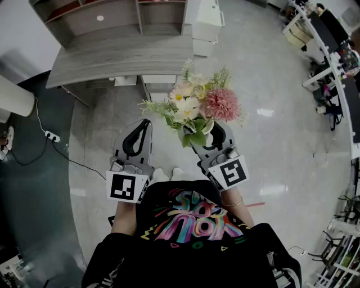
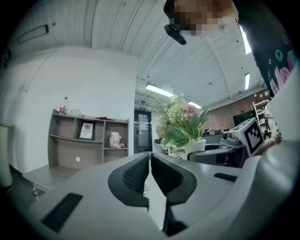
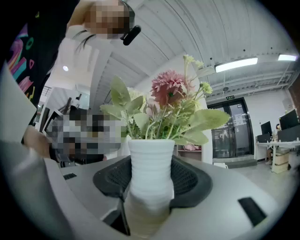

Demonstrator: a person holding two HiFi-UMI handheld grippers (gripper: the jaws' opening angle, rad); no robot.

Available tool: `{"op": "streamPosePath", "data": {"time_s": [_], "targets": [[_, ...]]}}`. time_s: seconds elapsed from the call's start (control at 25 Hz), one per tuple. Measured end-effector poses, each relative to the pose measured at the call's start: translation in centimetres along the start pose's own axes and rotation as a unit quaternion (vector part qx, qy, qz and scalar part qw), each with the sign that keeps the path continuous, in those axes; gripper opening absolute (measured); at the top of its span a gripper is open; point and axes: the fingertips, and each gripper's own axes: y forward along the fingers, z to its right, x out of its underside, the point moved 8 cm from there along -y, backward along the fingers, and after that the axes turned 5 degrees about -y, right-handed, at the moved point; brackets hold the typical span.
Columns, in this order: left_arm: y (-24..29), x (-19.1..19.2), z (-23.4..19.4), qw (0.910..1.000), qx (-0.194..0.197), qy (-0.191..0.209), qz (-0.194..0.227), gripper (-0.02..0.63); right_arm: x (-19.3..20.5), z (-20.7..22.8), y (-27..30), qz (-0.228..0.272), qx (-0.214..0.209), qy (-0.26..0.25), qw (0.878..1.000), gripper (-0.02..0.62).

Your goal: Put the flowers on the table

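Note:
A bunch of pink, cream and green flowers (image 1: 197, 104) stands in a ribbed white vase (image 3: 150, 176). My right gripper (image 1: 209, 135) is shut on the vase, its black pads pressed on both sides, and holds it upright in the air in front of the person. The flowers (image 3: 161, 110) rise above the jaws in the right gripper view. My left gripper (image 1: 139, 135) is held beside it, to the left, shut and with nothing in it; its jaws nearly touch in the left gripper view (image 2: 150, 176), where the vase (image 2: 196, 147) shows to the right. A grey wooden table (image 1: 121, 59) lies ahead.
A shelf unit (image 1: 107, 14) stands behind the table, holding a framed picture (image 2: 86, 130) and a pink toy (image 2: 114, 139). A white drawer cabinet (image 1: 207, 25) stands to the table's right. A cable and power strip (image 1: 52, 136) lie on the floor at left. Desks and chairs (image 1: 332, 67) line the right side.

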Motion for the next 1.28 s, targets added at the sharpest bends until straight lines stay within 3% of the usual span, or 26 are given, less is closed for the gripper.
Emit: {"op": "streamPosePath", "data": {"time_s": [0.12, 0.28, 0.64, 0.88, 1.08, 1.28], "targets": [[-0.2, 0.3, 0.0, 1.0000, -0.007, -0.001, -0.001, 0.035, -0.5, -0.2, 0.3, 0.036, -0.008, 0.009, 0.999, 0.259], [-1.0, 0.5, 1.0, 0.9998, -0.019, 0.002, 0.000, 0.035, -0.3, -0.2, -0.3, 0.044, -0.016, 0.015, 0.999, 0.259], [-3.7, 1.0, 2.1, 0.9963, -0.086, -0.001, 0.003, 0.035, -0.1, 0.0, -0.7, 0.060, -0.053, 0.027, 0.996, 0.259], [-1.8, 2.6, -4.7, 0.9950, -0.098, -0.015, 0.000, 0.035, 2.3, 0.1, 5.9, 0.021, -0.064, 0.016, 0.998, 0.259], [-1.6, 2.6, -5.8, 0.9951, -0.098, -0.016, 0.002, 0.035, 2.0, 0.1, 6.9, 0.017, -0.057, 0.014, 0.998, 0.259], [1.8, 0.5, -16.1, 0.9952, -0.097, -0.013, 0.005, 0.035, 0.2, 0.2, 16.7, 0.017, -0.050, 0.010, 0.999, 0.259]]}}
